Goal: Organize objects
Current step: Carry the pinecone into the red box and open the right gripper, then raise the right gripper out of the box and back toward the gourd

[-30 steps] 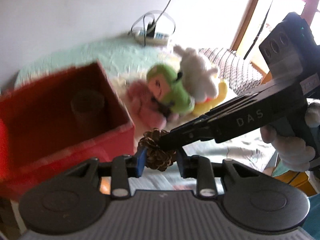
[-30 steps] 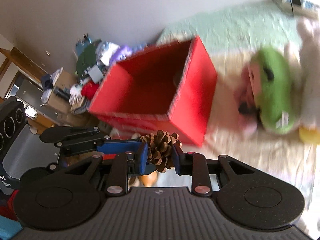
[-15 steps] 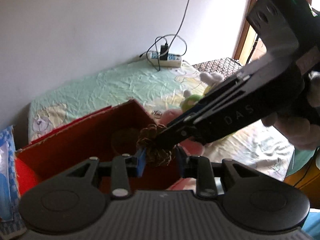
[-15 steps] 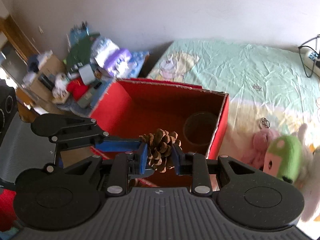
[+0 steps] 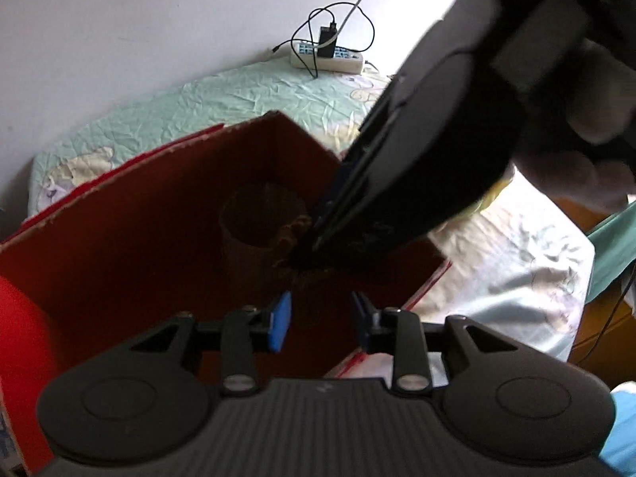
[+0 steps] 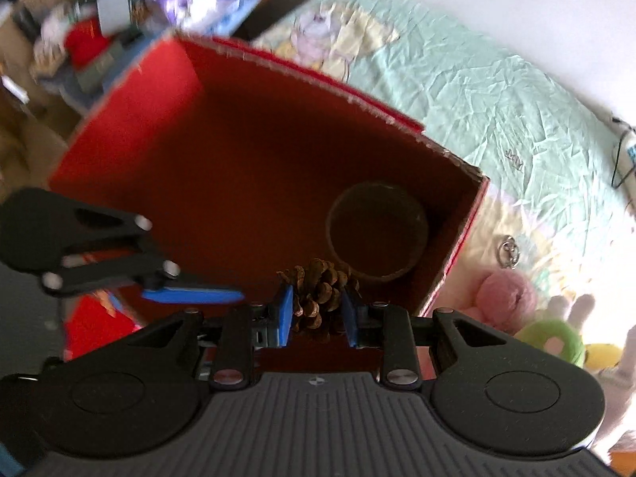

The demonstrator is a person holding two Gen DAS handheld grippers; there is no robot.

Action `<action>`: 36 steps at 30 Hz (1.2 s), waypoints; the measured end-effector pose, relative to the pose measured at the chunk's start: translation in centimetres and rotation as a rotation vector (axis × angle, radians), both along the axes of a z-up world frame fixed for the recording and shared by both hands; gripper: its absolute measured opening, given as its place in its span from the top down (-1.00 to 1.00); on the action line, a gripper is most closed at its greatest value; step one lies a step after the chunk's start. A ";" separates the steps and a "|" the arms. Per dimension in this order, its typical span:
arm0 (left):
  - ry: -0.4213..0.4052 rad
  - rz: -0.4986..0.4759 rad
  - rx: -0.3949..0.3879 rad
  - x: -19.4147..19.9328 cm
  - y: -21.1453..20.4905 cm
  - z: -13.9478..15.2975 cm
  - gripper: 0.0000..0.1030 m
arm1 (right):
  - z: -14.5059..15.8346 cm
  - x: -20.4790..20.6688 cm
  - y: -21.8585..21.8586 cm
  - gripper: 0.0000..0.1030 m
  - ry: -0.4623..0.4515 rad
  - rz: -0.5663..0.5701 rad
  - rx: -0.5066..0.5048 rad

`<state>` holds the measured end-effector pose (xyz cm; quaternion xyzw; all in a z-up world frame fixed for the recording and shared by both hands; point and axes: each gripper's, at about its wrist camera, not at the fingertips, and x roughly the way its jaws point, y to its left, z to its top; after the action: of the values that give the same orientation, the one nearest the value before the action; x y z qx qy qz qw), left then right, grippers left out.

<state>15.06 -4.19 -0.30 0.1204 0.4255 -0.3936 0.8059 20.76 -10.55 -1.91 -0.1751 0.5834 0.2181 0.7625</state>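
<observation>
The right gripper [image 6: 316,314] has its blue fingers [image 6: 284,316] clamped on a brown scaly pinecone [image 6: 318,298], held above the open red cardboard box [image 6: 131,107] on the bed [image 6: 497,91], near a dark round cup [image 6: 377,234] inside; this grip shows plainly only in the right wrist view. The left wrist view shows the left gripper [image 5: 320,320] with fingers apart, having just opened, nothing between them.

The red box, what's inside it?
Inside the red box stands a brown cup, empty as far as shows. The pine cone in the right gripper hides part of the floor.
</observation>
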 end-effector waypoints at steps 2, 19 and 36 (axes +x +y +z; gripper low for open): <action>-0.001 0.012 0.001 0.0 0.7 -0.1 0.35 | -0.7 0.2 1.1 0.45 0.016 0.049 -0.068; 0.062 0.179 -0.081 2.0 5.9 -0.2 0.30 | -5.7 0.7 3.8 0.45 0.169 0.200 -0.304; 0.009 0.291 -0.023 2.5 5.6 0.1 0.29 | -3.2 -1.7 -0.1 0.45 -0.023 -0.069 0.058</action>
<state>17.52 1.39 -0.18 0.0465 0.4373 -0.2781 0.8540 19.09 -10.60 -5.08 -0.1351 0.5737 0.2067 0.7809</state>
